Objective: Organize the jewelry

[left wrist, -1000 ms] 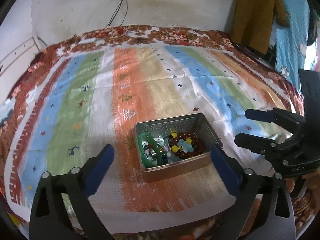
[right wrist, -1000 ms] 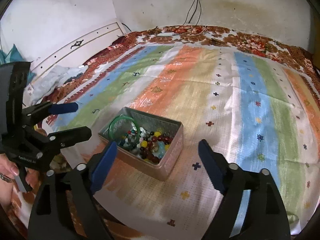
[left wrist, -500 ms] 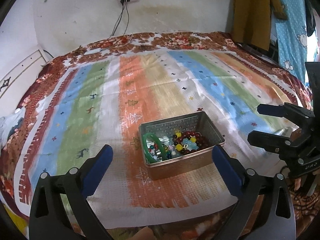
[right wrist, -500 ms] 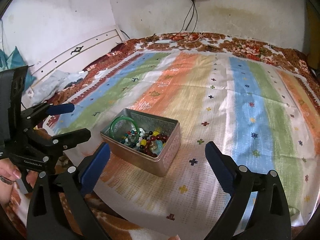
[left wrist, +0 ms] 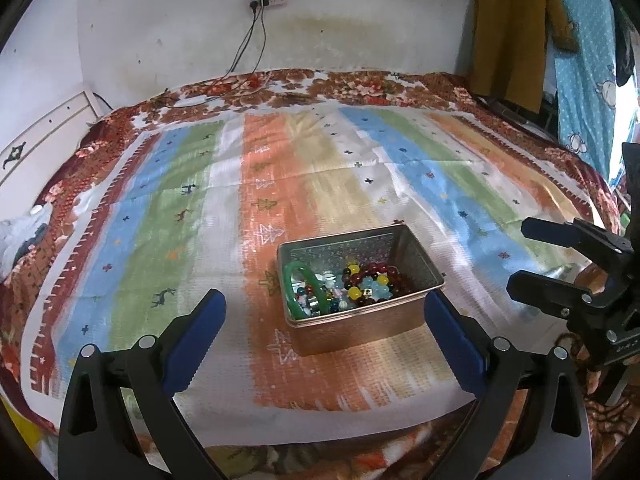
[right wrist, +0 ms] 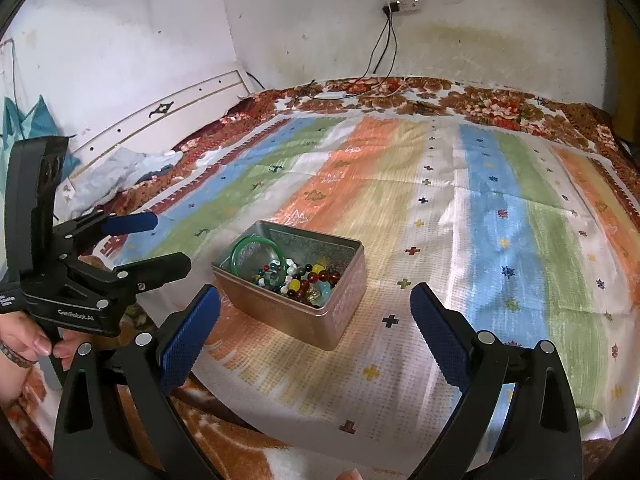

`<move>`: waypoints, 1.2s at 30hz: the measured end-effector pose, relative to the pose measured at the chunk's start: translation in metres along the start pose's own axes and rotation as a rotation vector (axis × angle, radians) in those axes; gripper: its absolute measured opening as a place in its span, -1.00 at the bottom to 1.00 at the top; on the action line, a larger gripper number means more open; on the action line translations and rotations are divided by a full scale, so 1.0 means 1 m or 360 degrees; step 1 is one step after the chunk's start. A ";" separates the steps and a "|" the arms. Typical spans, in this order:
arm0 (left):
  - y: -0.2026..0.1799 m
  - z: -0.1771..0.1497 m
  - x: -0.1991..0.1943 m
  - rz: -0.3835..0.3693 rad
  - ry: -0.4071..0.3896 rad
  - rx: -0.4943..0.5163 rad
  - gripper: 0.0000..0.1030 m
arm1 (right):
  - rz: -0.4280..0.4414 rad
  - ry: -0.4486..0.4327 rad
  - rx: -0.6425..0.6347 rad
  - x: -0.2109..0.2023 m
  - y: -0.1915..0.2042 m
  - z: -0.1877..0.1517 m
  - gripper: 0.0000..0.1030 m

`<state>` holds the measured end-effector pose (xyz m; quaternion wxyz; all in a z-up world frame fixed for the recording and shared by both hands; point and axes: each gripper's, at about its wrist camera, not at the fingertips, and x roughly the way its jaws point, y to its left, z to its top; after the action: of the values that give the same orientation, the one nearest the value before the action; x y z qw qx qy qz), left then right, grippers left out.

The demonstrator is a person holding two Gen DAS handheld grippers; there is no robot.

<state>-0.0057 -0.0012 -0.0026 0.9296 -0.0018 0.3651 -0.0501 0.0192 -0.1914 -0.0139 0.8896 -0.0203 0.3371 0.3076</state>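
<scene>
A copper-coloured metal tin (left wrist: 356, 330) stands on the striped cloth near the bed's front edge; it also shows in the right wrist view (right wrist: 320, 322). Inside lie a green bangle (left wrist: 298, 280), a dark red bead bracelet (left wrist: 374, 270) and several loose coloured beads (right wrist: 298, 278). My left gripper (left wrist: 324, 312) is open and empty, held back from the tin's near side. My right gripper (right wrist: 314, 304) is open and empty, also back from the tin. Each gripper shows in the other's view, the right one (left wrist: 520, 256) to the tin's right, the left one (right wrist: 170, 240) to its left.
A striped cloth (left wrist: 328, 184) covers a floral blanket (left wrist: 344, 88) on the bed. A white headboard (right wrist: 172, 116) and crumpled grey cloth (right wrist: 112, 176) are at the left. Cables (left wrist: 244, 48) hang from a wall socket. Clothes (left wrist: 512, 28) hang at the right.
Both grippers have pulled back and up from the tin, so it looks smaller and farther. Both stay open. The tin and its contents have not moved.
</scene>
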 end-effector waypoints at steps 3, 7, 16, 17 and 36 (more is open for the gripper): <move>0.000 -0.002 -0.002 -0.0023 -0.0010 -0.0008 0.89 | 0.0002 -0.0008 0.0014 0.000 -0.002 -0.001 0.87; 0.001 -0.003 -0.001 -0.0008 -0.0014 -0.0031 0.89 | -0.0004 0.0003 0.0020 0.000 -0.004 -0.002 0.87; 0.005 -0.004 -0.002 0.0002 -0.0020 -0.0050 0.89 | -0.0006 0.0013 0.0026 0.003 -0.006 -0.003 0.87; 0.004 -0.004 -0.002 0.0003 -0.0019 -0.0047 0.89 | -0.0004 0.0012 0.0026 0.002 -0.007 -0.003 0.87; 0.001 -0.006 -0.003 -0.0008 -0.0027 -0.0047 0.89 | 0.0013 0.0014 -0.0003 0.003 -0.005 -0.005 0.87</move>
<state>-0.0119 0.0001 -0.0051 0.9324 -0.0170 0.3579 -0.0471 0.0206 -0.1954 -0.0206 0.8868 -0.0211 0.3409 0.3114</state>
